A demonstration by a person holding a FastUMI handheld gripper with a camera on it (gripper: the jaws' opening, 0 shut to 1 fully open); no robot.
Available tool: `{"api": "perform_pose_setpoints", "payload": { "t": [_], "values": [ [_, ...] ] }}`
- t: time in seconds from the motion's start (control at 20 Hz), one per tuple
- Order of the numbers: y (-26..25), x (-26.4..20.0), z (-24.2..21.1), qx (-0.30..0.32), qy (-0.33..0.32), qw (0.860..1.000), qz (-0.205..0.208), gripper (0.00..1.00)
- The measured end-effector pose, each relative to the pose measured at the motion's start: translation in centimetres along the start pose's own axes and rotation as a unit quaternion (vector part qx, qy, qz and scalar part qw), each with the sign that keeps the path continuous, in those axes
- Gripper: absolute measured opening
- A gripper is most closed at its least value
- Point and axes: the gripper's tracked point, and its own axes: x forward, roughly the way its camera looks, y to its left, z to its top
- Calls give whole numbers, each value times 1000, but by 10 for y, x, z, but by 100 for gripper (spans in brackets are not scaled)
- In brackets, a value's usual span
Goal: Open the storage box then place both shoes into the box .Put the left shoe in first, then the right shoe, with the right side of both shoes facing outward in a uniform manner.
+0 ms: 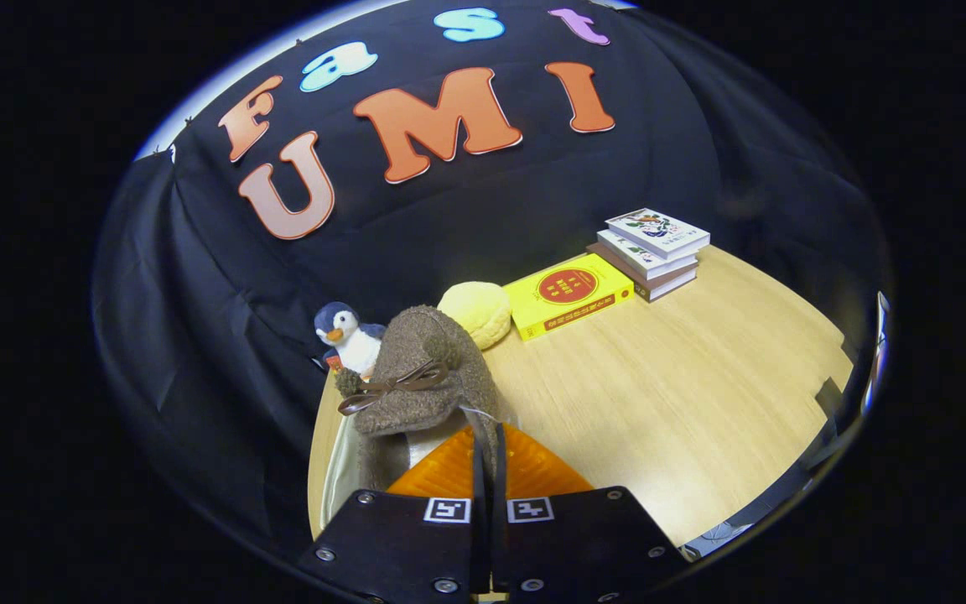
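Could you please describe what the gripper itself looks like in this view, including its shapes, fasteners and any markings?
The gripper shows two broad, flat plates side by side, each widening toward the camera and fastened with round silver screws. Each plate carries a small square black-and-white tag at its inner front corner. Ahead of the plates the fingers have a ribbed surface and taper forward. No cable is visible.

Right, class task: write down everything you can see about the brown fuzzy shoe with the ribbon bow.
The brown fuzzy shoe with the ribbon bow looks like woolly fleece, with a thin brown bow and small pom-poms on top. Its pale lining shows at the opening. It stands toe-up, lifted above the wooden table, its rear edge pinched between the fingers of the gripper, which are closed on it. A penguin toy sits behind it.
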Motion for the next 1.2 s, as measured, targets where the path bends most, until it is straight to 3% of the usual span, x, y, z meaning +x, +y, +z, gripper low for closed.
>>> {"api": "perform_pose_setpoints", "payload": {
  "t": [0.6,0.7,0.9,0.95,1.2],
  "values": [
    [27,26,-51,-24,38,998,-38,3],
    [33,22,-53,-21,41,999,-24,6],
    [34,13,-36,-17,18,1000,-11,33],
    [32,10,-31,-15,12,1000,-9,46],
    [17,-1,-20,-25,-2,1000,-14,86]
  ]
}}
